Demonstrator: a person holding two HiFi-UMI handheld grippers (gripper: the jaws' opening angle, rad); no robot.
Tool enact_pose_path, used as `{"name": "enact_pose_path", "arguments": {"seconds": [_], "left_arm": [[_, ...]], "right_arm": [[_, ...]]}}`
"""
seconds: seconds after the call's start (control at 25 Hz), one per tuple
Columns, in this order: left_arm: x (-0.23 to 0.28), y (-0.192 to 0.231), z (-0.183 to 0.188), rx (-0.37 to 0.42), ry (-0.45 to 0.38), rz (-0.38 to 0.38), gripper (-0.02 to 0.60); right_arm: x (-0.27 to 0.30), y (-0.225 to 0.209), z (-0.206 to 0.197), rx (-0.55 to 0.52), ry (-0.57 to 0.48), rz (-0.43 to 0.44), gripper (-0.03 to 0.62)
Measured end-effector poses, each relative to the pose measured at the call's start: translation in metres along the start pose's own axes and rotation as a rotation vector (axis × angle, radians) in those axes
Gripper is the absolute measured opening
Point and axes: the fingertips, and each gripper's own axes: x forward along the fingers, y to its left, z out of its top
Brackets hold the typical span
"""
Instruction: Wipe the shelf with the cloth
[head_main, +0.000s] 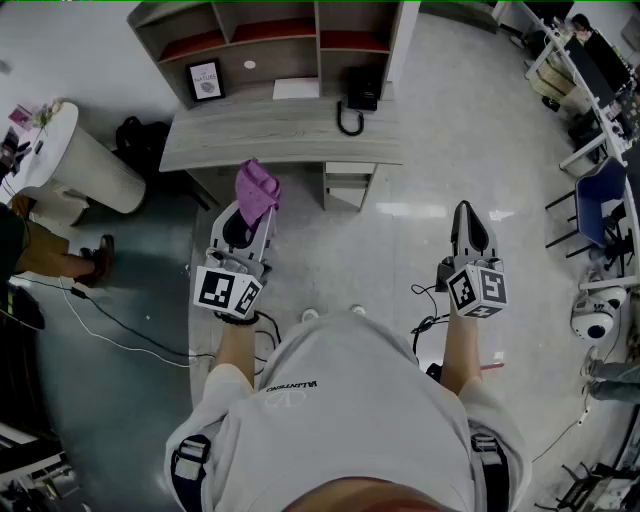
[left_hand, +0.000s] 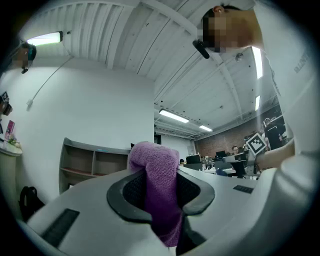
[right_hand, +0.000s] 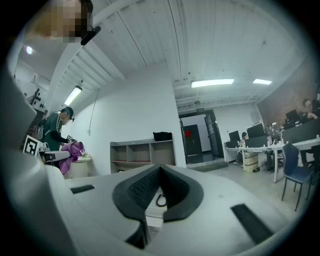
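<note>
Shelf (head_main: 270, 40) stands against the wall ahead of me, with the desk (head_main: 280, 135) in front of it. My left gripper (head_main: 246, 218) hangs short of the desk edge, its 2 jaws pinching the purple cloth (head_main: 257, 188), which sticks up past the tips. My right gripper (head_main: 464, 215) is well apart from it, jaws pressed together on nothing. Black telephone (head_main: 358, 92) and small framed picture (head_main: 206, 80) sit at the desk's back.

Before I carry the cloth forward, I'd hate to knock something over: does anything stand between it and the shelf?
Nothing blocks the purple cloth on the way to the desk top. On it, before the shelf, stand a framed picture at left and a black telephone at right, a white sheet between.
</note>
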Motion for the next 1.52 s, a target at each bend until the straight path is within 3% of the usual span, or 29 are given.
{"name": "enact_pose_path", "arguments": {"seconds": [0.52,1.16,1.52], "left_arm": [[0.012,-0.012,-0.003,0.005,0.008,0.016,0.106],[0.054,-0.052,-0.016,0.016,0.029,0.048,0.106],[0.078,-0.035,-0.032,0.015,0.040,0.046,0.106]], "right_arm": [[0.000,-0.013,-0.006,0.016,0.007,0.046,0.000],[0.004,-0.078,-0.011,0.030,0.024,0.049,0.000],[0.027,-0.087,-0.023,0.022,0.043,0.039,0.000]]}}
